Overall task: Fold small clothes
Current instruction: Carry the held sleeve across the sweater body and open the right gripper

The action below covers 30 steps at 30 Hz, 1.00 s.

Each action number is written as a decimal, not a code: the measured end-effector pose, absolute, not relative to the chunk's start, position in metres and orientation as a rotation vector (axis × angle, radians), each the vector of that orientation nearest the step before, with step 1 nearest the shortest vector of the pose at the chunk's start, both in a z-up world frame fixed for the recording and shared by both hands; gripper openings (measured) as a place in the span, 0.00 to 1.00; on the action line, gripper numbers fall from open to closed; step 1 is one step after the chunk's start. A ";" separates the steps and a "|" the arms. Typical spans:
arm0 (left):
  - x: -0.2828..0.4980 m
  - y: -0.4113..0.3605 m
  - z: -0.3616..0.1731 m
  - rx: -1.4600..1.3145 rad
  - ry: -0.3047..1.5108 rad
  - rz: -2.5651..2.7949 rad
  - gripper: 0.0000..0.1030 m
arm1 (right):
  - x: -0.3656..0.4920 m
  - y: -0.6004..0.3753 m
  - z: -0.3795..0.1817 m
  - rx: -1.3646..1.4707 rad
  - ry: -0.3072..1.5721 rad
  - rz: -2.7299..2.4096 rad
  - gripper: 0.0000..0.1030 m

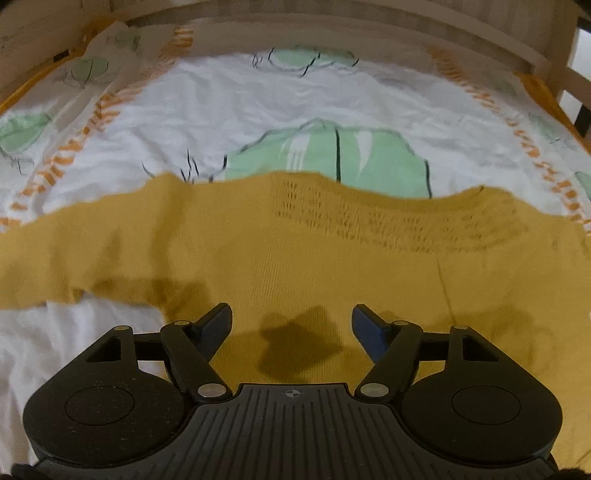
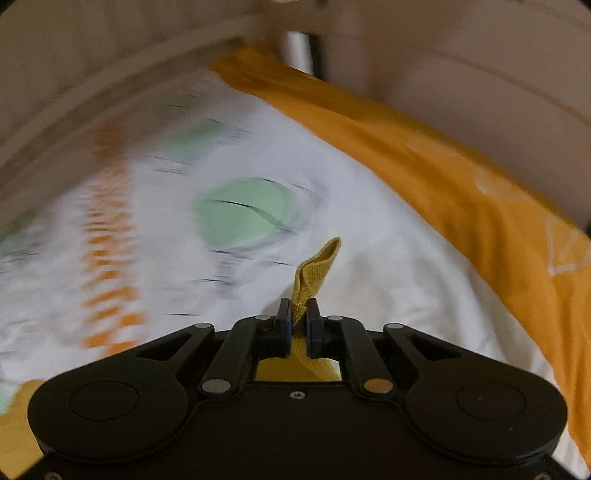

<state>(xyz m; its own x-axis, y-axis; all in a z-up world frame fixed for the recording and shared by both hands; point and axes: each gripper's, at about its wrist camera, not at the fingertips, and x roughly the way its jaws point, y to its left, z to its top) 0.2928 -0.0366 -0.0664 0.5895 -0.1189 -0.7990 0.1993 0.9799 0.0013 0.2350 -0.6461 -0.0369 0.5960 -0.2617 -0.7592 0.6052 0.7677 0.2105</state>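
A small mustard-yellow knit sweater (image 1: 295,243) lies spread flat on a white printed bed sheet (image 1: 229,96), neckline away from me and one sleeve stretching to the left. My left gripper (image 1: 291,321) is open and empty, hovering just above the sweater's lower body. In the right wrist view, my right gripper (image 2: 298,314) is shut on a folded edge of the same yellow knit (image 2: 317,266), which sticks up between the fingers above the sheet (image 2: 388,266). That view is motion-blurred.
The sheet has green shapes (image 1: 332,155) and orange dashed bands (image 1: 85,133). A wooden bed frame (image 1: 332,33) borders the far side. An orange cover (image 2: 461,192) runs along the bed's right edge, with a pale wall beyond it.
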 end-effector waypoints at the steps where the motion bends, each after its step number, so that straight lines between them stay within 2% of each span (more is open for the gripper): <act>1: 0.293 -0.036 -0.061 0.106 0.919 -0.185 0.69 | 0.237 -0.633 -0.024 0.476 0.769 -0.492 0.12; 8: 0.295 -0.027 -0.028 0.194 0.869 -0.199 0.69 | 0.267 -0.523 0.051 0.483 0.710 -0.243 0.12; 14: 0.312 0.005 -0.015 0.090 0.915 -0.190 0.69 | 0.299 -0.406 0.076 0.489 0.710 -0.014 0.12; 22: 0.318 0.047 -0.003 0.098 0.884 -0.099 0.69 | 0.340 -0.267 0.039 0.486 0.793 0.204 0.12; 30: 0.321 0.070 0.001 0.097 0.877 -0.049 0.69 | 0.352 -0.182 -0.010 0.462 0.877 0.275 0.12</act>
